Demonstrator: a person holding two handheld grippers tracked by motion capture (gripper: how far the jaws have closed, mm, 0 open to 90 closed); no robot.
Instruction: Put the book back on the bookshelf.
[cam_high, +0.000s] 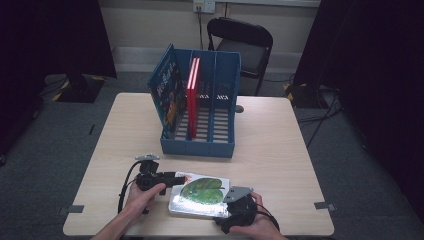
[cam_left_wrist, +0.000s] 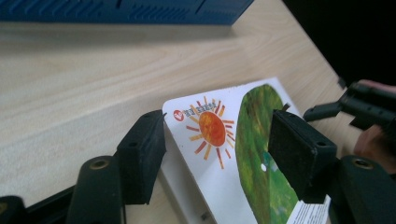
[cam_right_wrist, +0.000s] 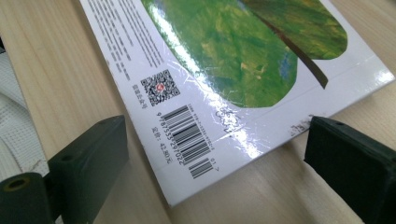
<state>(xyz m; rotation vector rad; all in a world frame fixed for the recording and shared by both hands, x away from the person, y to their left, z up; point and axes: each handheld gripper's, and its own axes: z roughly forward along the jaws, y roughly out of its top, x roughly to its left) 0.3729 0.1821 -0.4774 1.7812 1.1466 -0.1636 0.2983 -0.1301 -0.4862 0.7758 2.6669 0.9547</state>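
Dim room, overhead glare on the glossy book cover (cam_right_wrist: 224, 93), blurred near fingers.

My right gripper (cam_right_wrist: 215, 168) has its two black jaws standing wide apart, one on either side of a corner of the book (cam_right_wrist: 233, 70). The book lies flat on the wooden table (cam_right_wrist: 56, 70), glossy back cover up, showing a green leaf, a barcode (cam_right_wrist: 189, 140) and a QR code (cam_right_wrist: 160, 87).

Barcode, QR code on book (cam_right_wrist: 233, 70)
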